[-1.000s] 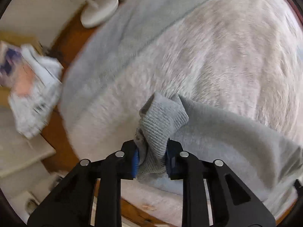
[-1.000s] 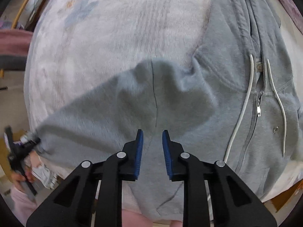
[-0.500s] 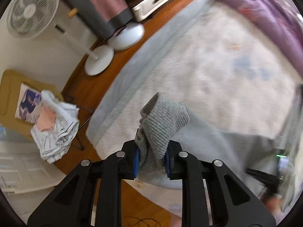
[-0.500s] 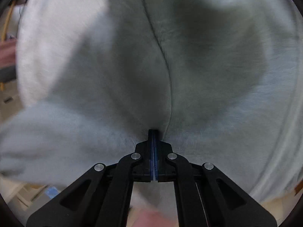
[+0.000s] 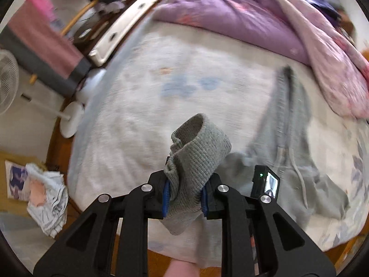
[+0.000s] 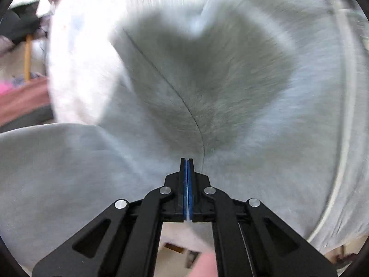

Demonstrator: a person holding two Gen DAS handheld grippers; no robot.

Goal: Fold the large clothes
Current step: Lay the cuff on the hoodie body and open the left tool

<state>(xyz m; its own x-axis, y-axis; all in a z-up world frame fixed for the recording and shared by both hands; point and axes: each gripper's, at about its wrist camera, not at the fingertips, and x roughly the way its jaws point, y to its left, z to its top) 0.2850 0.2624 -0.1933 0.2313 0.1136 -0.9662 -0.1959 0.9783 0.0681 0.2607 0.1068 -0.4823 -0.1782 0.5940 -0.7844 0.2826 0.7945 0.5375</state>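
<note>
A grey zip hoodie [image 5: 288,138] lies on the white bed sheet [image 5: 143,106]. My left gripper [image 5: 185,184] is shut on the ribbed cuff [image 5: 200,145] of its sleeve and holds it high above the bed. The sleeve trails down to the right from it. In the right wrist view my right gripper [image 6: 187,161] is shut, blue pads together, with no cloth seen between them. Its tips rest against the hoodie [image 6: 230,80] beside the sleeve seam [image 6: 166,78]. The lifted sleeve [image 6: 57,161] bulges at the lower left. A white drawstring [image 6: 346,138] runs down the right.
A purple quilt [image 5: 242,16] is heaped along the far side of the bed. Off the left edge stand a fan [image 5: 7,78], two round white bases [image 5: 71,120], a white drawer unit [image 5: 124,25] and a pink-draped rail [image 5: 43,43]. A pile of clothes [image 5: 46,196] lies on the wooden floor.
My left gripper has risen and swung across with the cuff, so the whole bed now shows. My right gripper has shut and dropped onto the hoodie.
</note>
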